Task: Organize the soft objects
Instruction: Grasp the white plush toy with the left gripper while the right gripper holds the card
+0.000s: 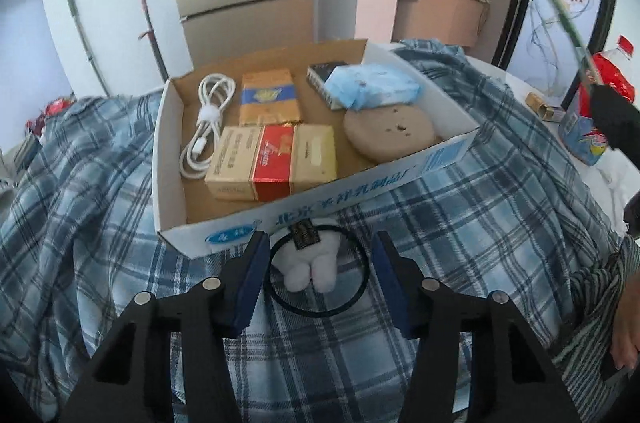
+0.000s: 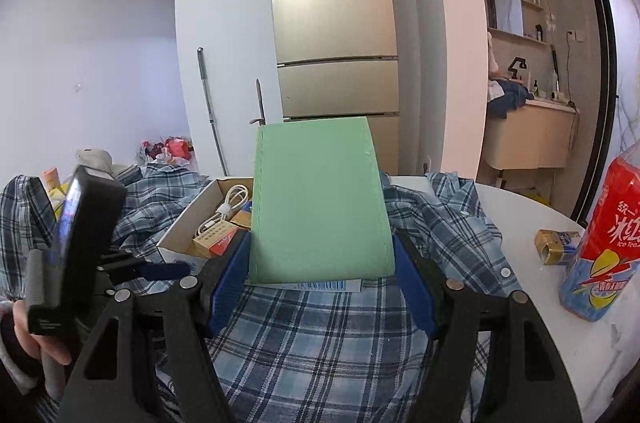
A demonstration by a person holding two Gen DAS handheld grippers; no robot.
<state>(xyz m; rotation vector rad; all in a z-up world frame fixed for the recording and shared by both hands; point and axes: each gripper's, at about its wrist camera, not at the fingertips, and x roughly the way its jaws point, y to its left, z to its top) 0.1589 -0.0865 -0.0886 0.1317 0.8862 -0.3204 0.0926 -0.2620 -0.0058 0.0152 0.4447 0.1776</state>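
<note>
Hair tie (image 1: 318,277) with white plush charm: on plaid cloth (image 1: 460,223), just before cardboard box (image 1: 320,211), between parted left fingers (image 1: 244,287), untouched. Green pouch (image 2: 320,203): clamped in right fingers (image 2: 224,287), above box.

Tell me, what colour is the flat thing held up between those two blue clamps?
Pale green. The pad shows best in the right wrist view.

Hair tie (image 1: 318,273) before box (image 1: 172,159)
</note>
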